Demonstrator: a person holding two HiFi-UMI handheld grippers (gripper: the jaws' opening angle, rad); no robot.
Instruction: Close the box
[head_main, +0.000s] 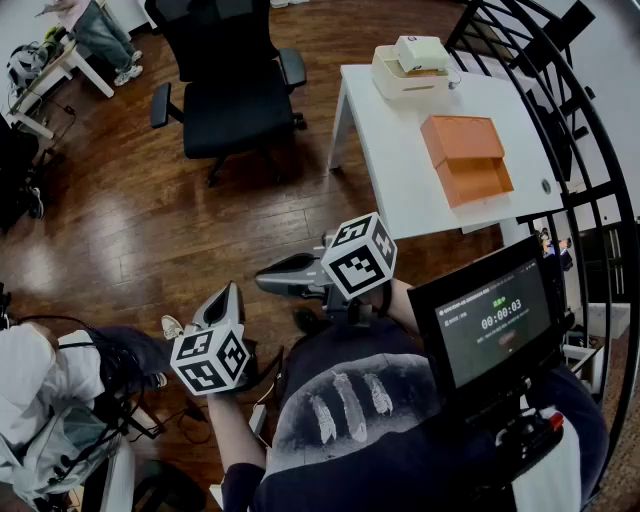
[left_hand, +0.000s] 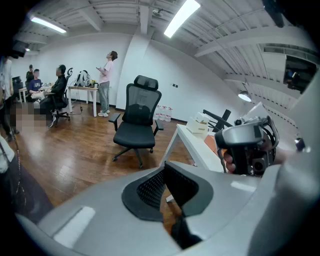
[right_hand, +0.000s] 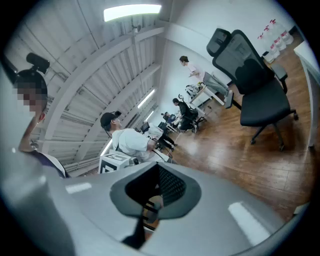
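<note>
In the head view, the orange box (head_main: 465, 158) lies open on the white desk (head_main: 395, 160) in the upper right of the frame, its lid folded back toward the top edge. A cream container (head_main: 408, 66) sits further up the same desk. Both tools are held low, near the person's body in the lower middle, well apart from the desk. The left claw (head_main: 232, 293) points up the frame and the right claw (head_main: 266, 281) points left. Closing has not begun; the approach judged best is to bring both claws over the desk first, then push the lid from its far edge while steadying the base.

In the left gripper view, the left claw (left_hand: 171, 194) has its jaws together with nothing between them. The desk edge (left_hand: 190, 145) shows at centre right, and the right claw's body (left_hand: 247, 145) at the right. Shut jaws suit a flat push on the lid.

In the right gripper view, the right claw (right_hand: 152, 196) is likewise pressed together and empty, aimed at the room and a black chair (right_hand: 257, 85) at upper right. The box is out of sight, so this claw needs turning toward the desk.
</note>
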